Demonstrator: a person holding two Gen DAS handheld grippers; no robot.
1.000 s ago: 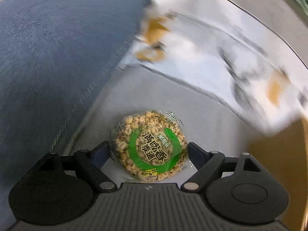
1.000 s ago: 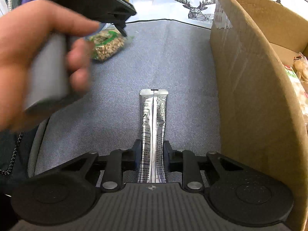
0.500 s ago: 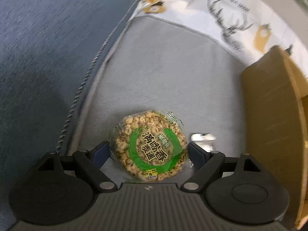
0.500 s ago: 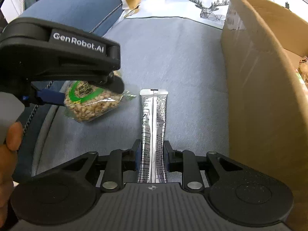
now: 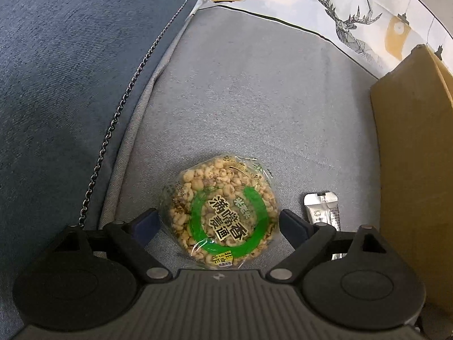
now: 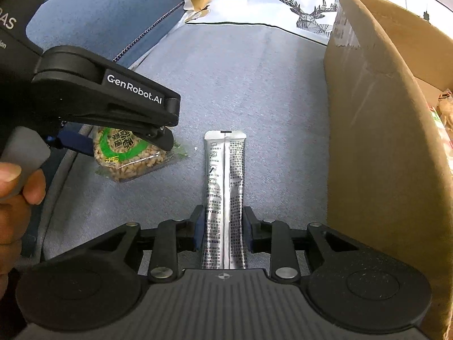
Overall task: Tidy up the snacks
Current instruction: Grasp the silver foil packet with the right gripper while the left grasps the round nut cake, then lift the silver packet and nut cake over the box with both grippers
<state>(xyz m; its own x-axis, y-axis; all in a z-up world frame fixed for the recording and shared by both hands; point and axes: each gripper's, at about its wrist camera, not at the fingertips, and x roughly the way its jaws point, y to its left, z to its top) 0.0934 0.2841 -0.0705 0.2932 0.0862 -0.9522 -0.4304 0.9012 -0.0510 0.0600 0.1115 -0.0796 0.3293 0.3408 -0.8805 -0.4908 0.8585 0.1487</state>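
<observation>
Your left gripper (image 5: pixel 218 221) was spreading its jaws, the puffed-grain cake packet (image 5: pixel 219 212) lying loose between them on the sofa seat (image 5: pixel 254 99). Your right gripper (image 6: pixel 223 223) was also easing apart around the silver stick sachet (image 6: pixel 225 187). Neither snack had yet reached the cardboard box (image 6: pixel 376 141), which already held some packets.

Puffed-grain cake (image 5: pixel 220 218) lies on sofa seat (image 5: pixel 254 107), left of foil sachet (image 6: pixel 225 195); cardboard box (image 6: pixel 376 147) at right, printed cushion (image 5: pixel 339 8) behind.

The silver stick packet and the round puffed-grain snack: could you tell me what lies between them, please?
Only bare grey cushion separates the silver stick packet from the round puffed-grain snack, clearest in the right wrist view.
</observation>
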